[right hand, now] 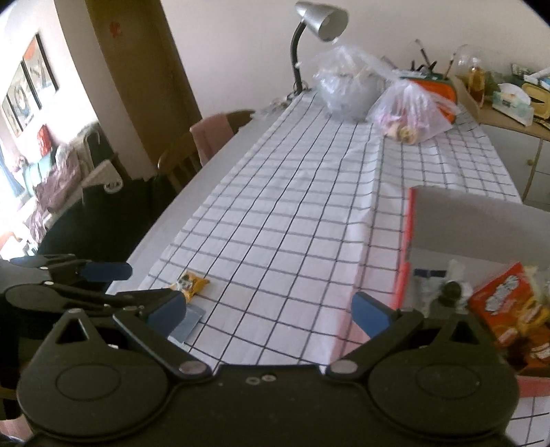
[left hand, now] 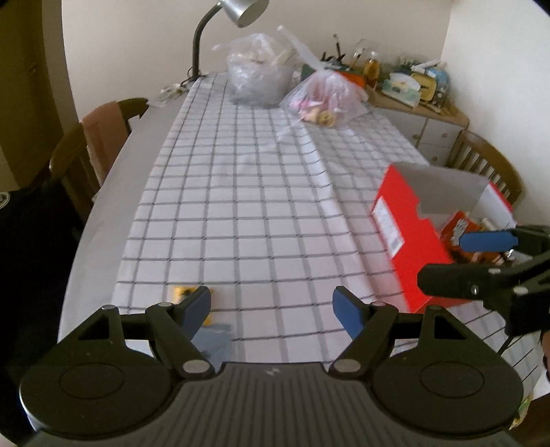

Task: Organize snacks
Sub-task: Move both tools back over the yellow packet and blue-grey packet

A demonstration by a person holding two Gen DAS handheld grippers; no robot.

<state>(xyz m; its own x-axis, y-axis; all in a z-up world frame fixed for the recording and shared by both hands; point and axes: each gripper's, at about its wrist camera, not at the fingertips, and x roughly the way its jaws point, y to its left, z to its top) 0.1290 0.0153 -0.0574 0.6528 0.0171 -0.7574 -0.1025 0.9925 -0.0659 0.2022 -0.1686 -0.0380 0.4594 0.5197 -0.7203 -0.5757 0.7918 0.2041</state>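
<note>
A red box (left hand: 409,237) with an open grey flap stands at the right of the checked tablecloth (left hand: 247,192); it holds several snack packs, an orange one (right hand: 505,302) among them. A small yellow snack pack (right hand: 190,283) and a flat blue-grey packet (right hand: 189,325) lie near the cloth's front left edge. My left gripper (left hand: 271,306) is open and empty just above them; the yellow pack (left hand: 185,292) peeks past its left finger. My right gripper (right hand: 271,309) is open and empty beside the box. It shows in the left wrist view (left hand: 460,258), over the box.
Two clear plastic bags (left hand: 257,72) (left hand: 323,96) with food sit at the table's far end, under a silver desk lamp (left hand: 240,10). Wooden chairs stand at the left (left hand: 89,148) and right (left hand: 488,161). A cluttered sideboard (left hand: 419,99) is at the back right.
</note>
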